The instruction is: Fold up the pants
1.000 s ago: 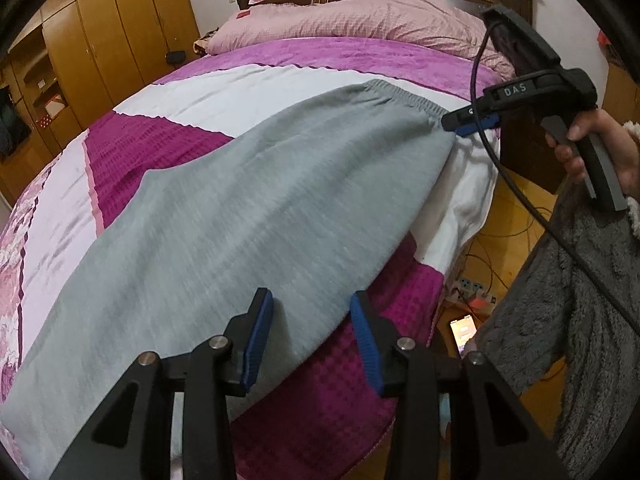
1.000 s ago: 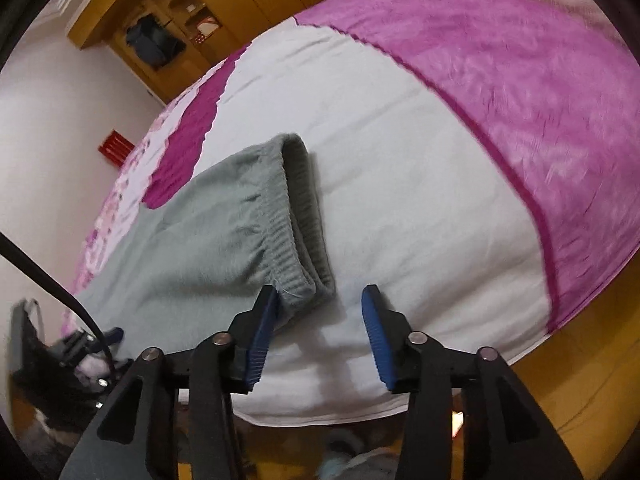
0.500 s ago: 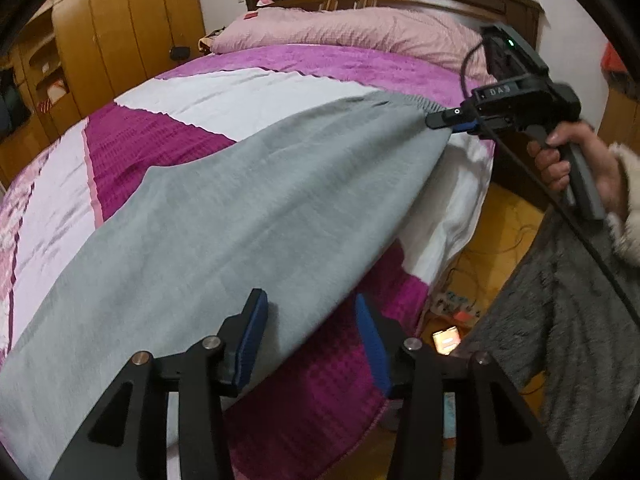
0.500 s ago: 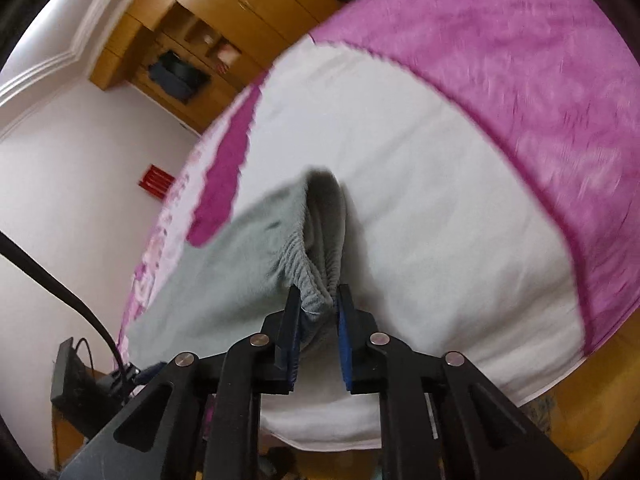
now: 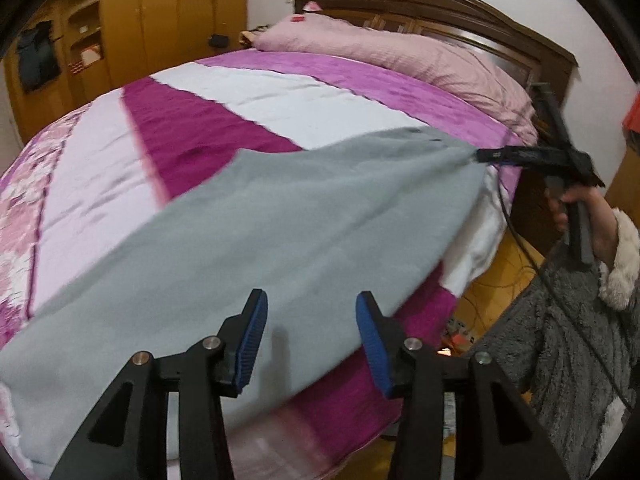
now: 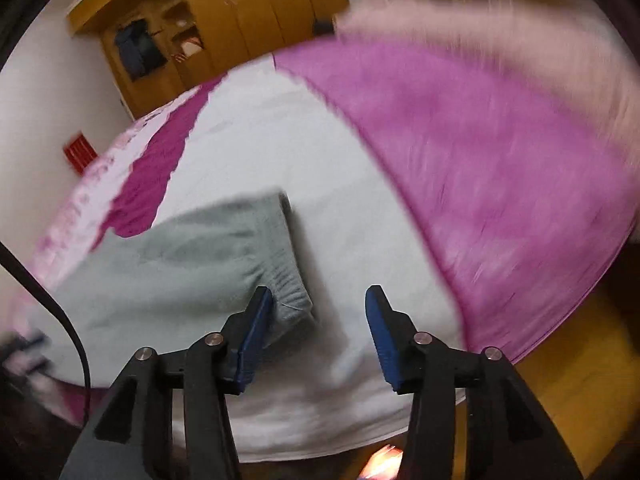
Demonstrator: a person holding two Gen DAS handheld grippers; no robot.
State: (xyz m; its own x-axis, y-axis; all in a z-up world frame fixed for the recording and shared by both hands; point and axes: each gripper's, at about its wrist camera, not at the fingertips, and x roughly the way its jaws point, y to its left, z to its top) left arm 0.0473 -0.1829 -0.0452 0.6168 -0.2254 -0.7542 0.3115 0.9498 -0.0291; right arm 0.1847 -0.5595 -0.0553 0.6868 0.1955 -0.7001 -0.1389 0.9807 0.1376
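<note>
Grey pants (image 5: 280,232) lie stretched along the near side of the bed, waistband at the right end. My left gripper (image 5: 308,340) is open just above the pants' near edge, touching nothing. The right gripper shows in the left wrist view (image 5: 486,156) at the waistband corner. In the right wrist view my right gripper (image 6: 318,330) is open, with the ribbed waistband corner (image 6: 290,292) lying on the bed by its left fingertip. The pants (image 6: 180,272) spread away to the left there.
The bed has a quilt in white, magenta and pink bands (image 5: 312,96). A pink pillow (image 5: 400,52) lies against the dark headboard (image 5: 440,8). A wooden wardrobe (image 5: 160,24) stands at the back left. Cables and a lit device lie on the floor (image 5: 480,312) at the right.
My right gripper shut on the waistband corner half a second ago, then opened and let it drop. My left gripper moved further over the pants' edge, staying open.
</note>
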